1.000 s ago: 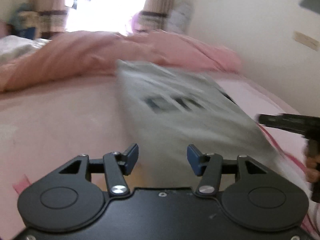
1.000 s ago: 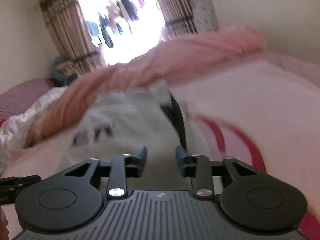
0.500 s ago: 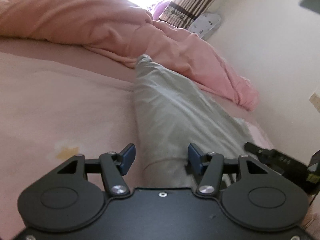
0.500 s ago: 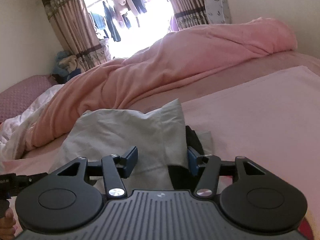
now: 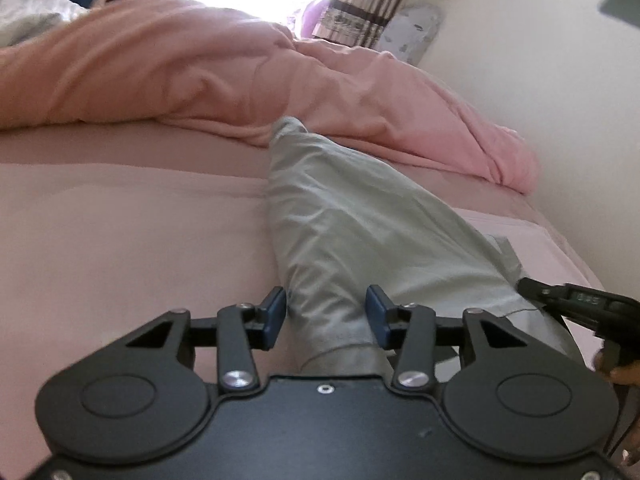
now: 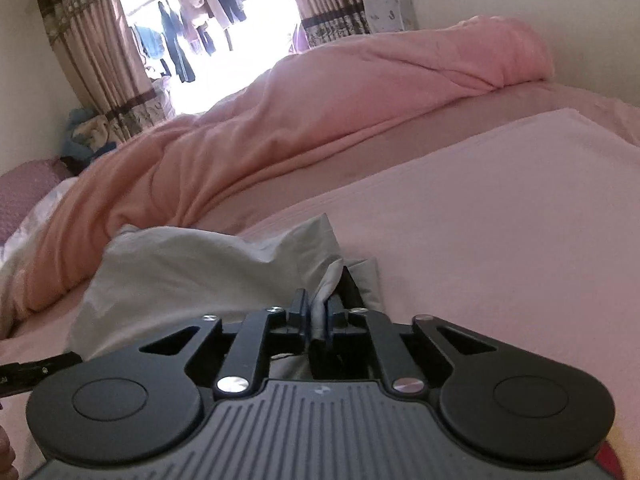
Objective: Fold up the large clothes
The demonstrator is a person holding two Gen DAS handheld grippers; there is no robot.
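While the bed point(image 5: 120, 240) serves as folding surface, the grey garment point(image 5: 360, 220) lies stretched along it before the quilt point(image 5: 200, 72). The right claw point(image 6: 318, 314), just closed, pinches one hem corner. The left claw point(image 5: 326, 318), narrowed since the earlier frame, straddles the other, pads not pressing.

Pink bed point(image 5: 120, 240) under grey garment point(image 5: 360, 232) and bunched pink duvet point(image 5: 200, 72).
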